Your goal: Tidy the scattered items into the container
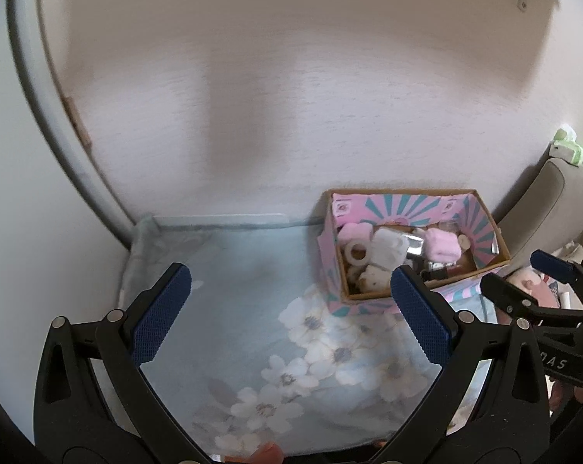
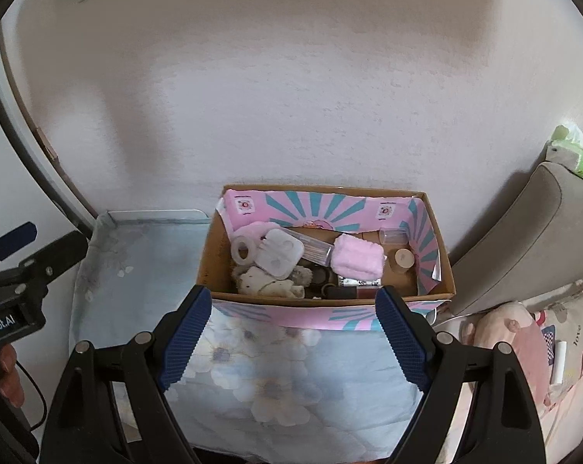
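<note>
A cardboard box [image 2: 444,292] lined with pink and teal paper stands at the back of the floral cloth, against the wall; it also shows in the left wrist view [image 1: 500,253]. Inside lie a pink folded cloth [image 2: 356,258], a white case [image 2: 280,254], a tape roll [image 2: 244,248], a small plush toy [image 2: 266,282], a clear stick box and small jars. My right gripper [image 2: 293,338] is open and empty just in front of the box. My left gripper [image 1: 291,315] is open and empty over the cloth, left of the box.
The floral blue cloth [image 1: 229,294] covers the surface. A grey cushion [image 2: 523,239] leans at the right with green packets [image 2: 573,154] on top. A pink plush [image 2: 512,332] and a patterned pillow [image 2: 573,344] lie at the right. The wall is close behind.
</note>
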A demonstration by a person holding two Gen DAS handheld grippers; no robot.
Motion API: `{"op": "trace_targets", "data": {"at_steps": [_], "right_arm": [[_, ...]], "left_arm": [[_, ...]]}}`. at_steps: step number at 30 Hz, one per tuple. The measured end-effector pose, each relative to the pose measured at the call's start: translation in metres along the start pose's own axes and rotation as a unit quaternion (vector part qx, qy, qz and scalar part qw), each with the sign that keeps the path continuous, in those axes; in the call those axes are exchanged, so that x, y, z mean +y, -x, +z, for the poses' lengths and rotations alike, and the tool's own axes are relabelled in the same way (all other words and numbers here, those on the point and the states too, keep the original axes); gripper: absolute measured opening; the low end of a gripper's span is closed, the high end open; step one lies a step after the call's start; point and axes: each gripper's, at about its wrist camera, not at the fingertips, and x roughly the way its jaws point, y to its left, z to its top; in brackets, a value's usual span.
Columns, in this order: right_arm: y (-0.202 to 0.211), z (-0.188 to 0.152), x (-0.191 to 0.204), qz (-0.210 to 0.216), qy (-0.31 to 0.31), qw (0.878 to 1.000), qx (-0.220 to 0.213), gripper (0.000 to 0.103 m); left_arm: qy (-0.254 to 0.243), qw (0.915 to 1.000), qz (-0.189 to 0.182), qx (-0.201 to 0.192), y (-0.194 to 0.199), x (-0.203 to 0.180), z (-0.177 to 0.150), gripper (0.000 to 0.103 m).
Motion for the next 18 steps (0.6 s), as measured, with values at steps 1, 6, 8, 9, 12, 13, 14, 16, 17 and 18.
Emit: {"op": "trace_targets", "data": {"at_steps": [1,6,8,9,12,13,14,16,17,18], "right_arm": [[0.002,-0.001,0.003,0.000,-0.001,1.000,-0.002,0.084],[0.008,-0.006,0.014,0.000,0.001,1.000,-0.004,0.084],[0.008,-0.008,0.015,0.000,0.000,1.000,-0.003,0.084],[0.008,-0.009,0.016,0.000,-0.002,1.000,-0.002,0.084],[0.009,-0.011,0.017,-0.004,-0.005,1.000,-0.003,0.084],[0.010,-0.011,0.018,-0.004,-0.006,1.000,-0.003,0.084],[0.010,-0.011,0.019,-0.005,-0.007,1.000,-0.004,0.084],[0.011,-0.011,0.019,-0.005,-0.007,1.000,-0.004,0.084],[0.011,-0.011,0.019,-0.005,-0.006,1.000,-0.004,0.084],[0.011,-0.011,0.019,-0.005,-0.007,1.000,-0.004,0.084]], "left_arm": [[-0.001,1.0000,0.004,-0.002,0.002,0.003,-0.002,0.103],[0.006,1.0000,0.003,-0.006,0.008,0.014,-0.007,0.103],[0.008,0.9999,0.000,-0.006,0.009,0.016,-0.009,0.103],[0.008,0.9999,0.000,-0.007,0.009,0.017,-0.009,0.103],[0.005,1.0000,0.000,-0.008,0.009,0.017,-0.011,0.103],[0.005,0.9999,-0.001,-0.009,0.009,0.017,-0.011,0.103],[0.005,0.9999,-0.001,-0.009,0.010,0.017,-0.012,0.103],[0.002,1.0000,0.000,-0.009,0.009,0.016,-0.013,0.103],[0.001,1.0000,0.001,-0.009,0.009,0.016,-0.013,0.103],[-0.001,0.9999,0.001,-0.011,0.009,0.015,-0.014,0.103]]}}
